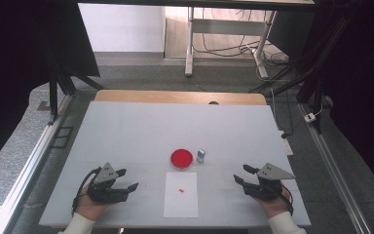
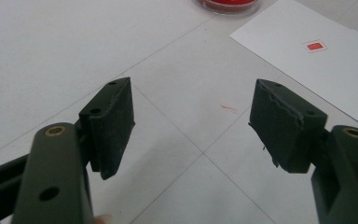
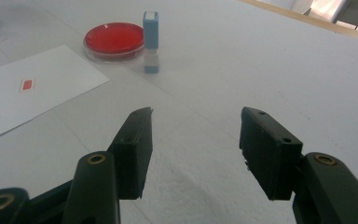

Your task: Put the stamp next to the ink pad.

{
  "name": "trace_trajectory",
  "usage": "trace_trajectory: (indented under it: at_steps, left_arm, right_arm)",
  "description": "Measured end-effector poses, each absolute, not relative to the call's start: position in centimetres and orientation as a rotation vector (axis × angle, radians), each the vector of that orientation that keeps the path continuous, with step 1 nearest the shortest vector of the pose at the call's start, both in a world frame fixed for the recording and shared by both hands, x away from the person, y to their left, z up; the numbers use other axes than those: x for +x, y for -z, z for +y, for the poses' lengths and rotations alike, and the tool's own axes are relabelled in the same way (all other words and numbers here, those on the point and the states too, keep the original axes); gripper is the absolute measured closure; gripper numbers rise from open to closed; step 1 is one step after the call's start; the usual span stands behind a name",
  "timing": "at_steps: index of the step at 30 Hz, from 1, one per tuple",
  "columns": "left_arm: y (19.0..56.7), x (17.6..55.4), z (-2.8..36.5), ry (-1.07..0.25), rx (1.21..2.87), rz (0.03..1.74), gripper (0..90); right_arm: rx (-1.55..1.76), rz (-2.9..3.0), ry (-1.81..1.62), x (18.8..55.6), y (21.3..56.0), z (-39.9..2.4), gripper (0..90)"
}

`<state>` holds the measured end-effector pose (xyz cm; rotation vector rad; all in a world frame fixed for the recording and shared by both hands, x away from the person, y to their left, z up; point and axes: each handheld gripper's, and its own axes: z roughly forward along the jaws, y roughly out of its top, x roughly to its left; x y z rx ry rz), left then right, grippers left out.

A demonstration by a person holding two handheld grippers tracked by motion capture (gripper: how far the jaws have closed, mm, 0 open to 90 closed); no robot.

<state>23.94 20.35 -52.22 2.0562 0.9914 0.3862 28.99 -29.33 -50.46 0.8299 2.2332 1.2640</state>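
Things on the tabletop (image 1: 126,126) number three: one round red ink pad (image 1: 181,158), one small blue-and-white stamp (image 1: 200,156) standing upright just beside it, and one white paper sheet (image 1: 181,195) with a single small red mark (image 1: 181,190), lying at the middle of the near edge. Two grippers sit near that edge, either side of the sheet. The left gripper (image 1: 129,179) has its jaws spread wide, holding nothing. The right gripper (image 1: 239,174) is likewise agape and empty, angled at the stamp. White covering tops a wooden table; grey floor, cables and desk legs lie beyond.
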Motion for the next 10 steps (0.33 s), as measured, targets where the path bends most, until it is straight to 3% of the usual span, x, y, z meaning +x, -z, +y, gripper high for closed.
trace_trajectory:
  at_steps: [10]
  left_arm:
    - [52.29,24.04,20.45,-0.398,2.061,0.994,29.9]
  right_arm:
    - [0.829,2.237,-1.272,29.0,50.59,-29.51,43.5]
